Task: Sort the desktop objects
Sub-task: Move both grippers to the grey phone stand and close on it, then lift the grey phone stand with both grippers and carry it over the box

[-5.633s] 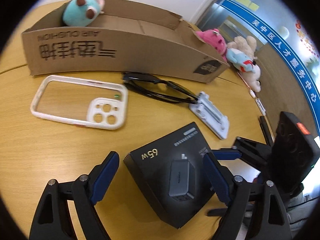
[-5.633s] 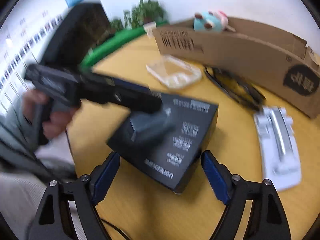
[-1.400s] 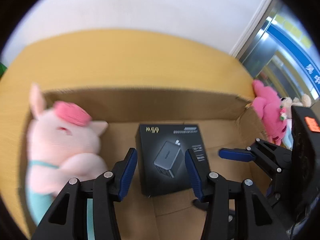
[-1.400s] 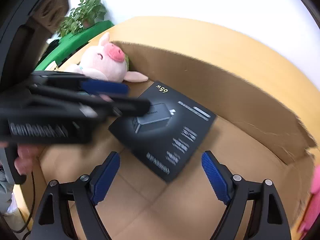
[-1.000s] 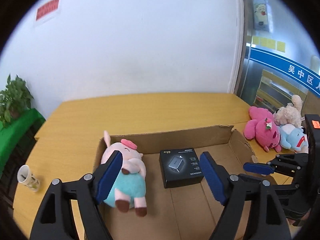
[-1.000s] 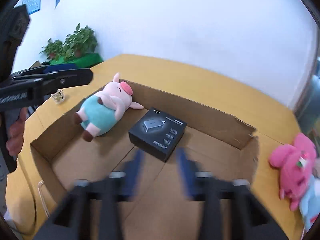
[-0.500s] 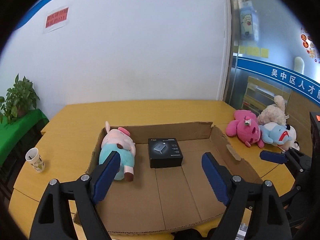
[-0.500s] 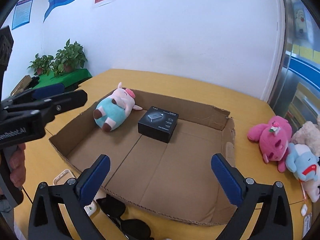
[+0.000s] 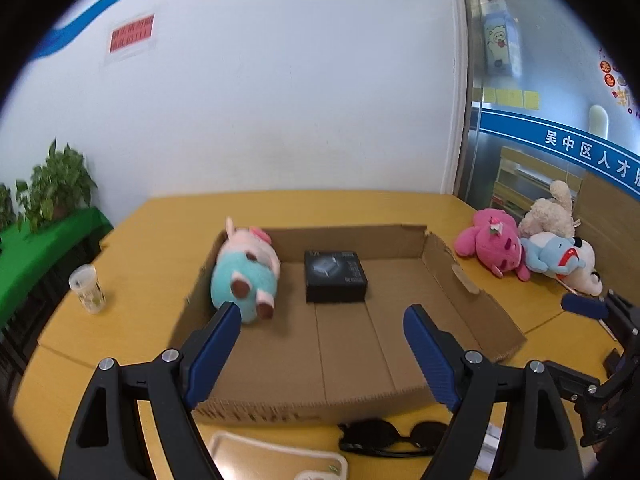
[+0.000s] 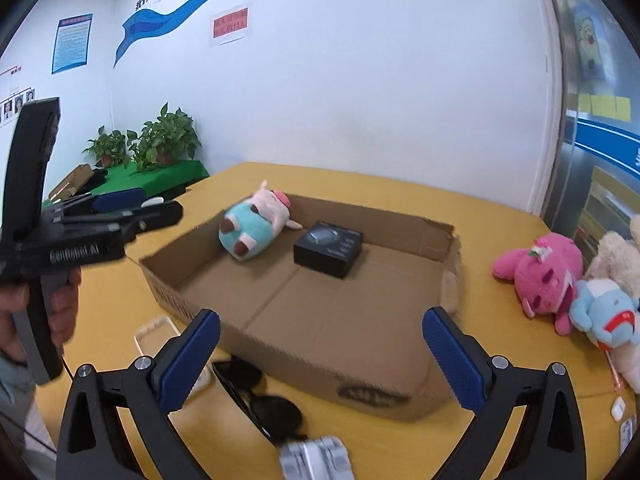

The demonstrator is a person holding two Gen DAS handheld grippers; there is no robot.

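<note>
So far the sorting looks partly done, judging by how things lie: the shallow cardboard box [image 9: 460, 276] on the yellow worktop [image 9: 168, 232] already holds two items, one pig plush [image 9: 248, 268] with a teal body lying along its wall at about 10 o'clock in the left wrist view, and one black charger box [image 9: 335, 276] flat on the floor of the box just beside the plush, toward 12 o'clock. Left outside, close to the near wall of the box at 6 o'clock, are one pair of black sunglasses [image 9: 394, 436], one pale phone case [image 9: 276, 458] and, in the right wrist view, one white ridged holder [image 10: 316, 460] at the bottom edge; these seem the likely pieces yet to be put away. Off at 3 o'clock on the worktop lies a heap of three more plush toys: one pink plush [image 9: 494, 242], one cream plush [image 9: 550, 212] and one blue plush [image 9: 554, 254], touching one another; whether they belong to the job I cannot tell. One paper cup [image 9: 88, 288] stands at 9 o'clock, well apart from the box. The left gripper [image 9: 320, 344] hangs above the near part of the box with its jaws spread wide and nothing between them; the right gripper [image 10: 320, 356] is likewise spread and empty, over the near wall and the sunglasses. Two items in, at least three to go, by my count.
</note>
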